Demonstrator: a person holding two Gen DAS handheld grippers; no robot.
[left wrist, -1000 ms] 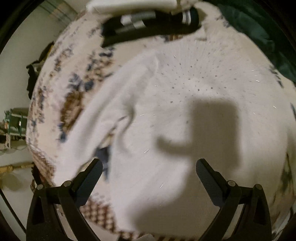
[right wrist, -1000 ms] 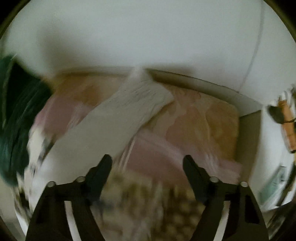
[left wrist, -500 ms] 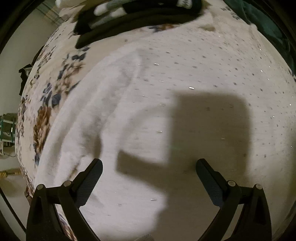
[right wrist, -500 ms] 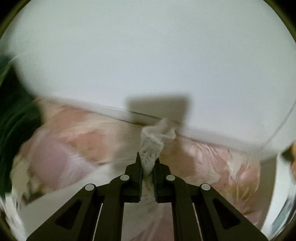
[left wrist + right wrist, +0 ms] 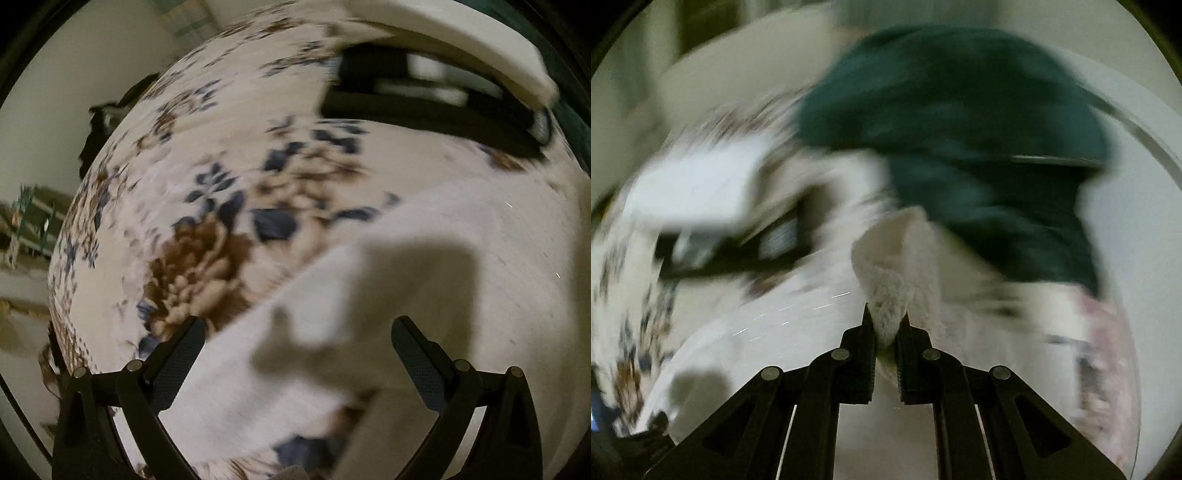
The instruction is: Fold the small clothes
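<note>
— Though blurred, clear enough: right tongs [image 5: 886, 332] clamped on a fuzzy corner of the white garment [image 5: 424, 266], rest spread soft and limp on the floral bedspread [image 5: 207, 206].
— Left tongs [image 5: 295, 354]?
— Apart, empty, hovering right above the cloth's near edge, long axis slanting up to the right. Probably nearer for pinching next.

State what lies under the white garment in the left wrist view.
The white garment lies on a floral blanket, whose brown and blue flowers show beside its edge. Whatever lies beneath its covered middle cannot be seen.
</note>
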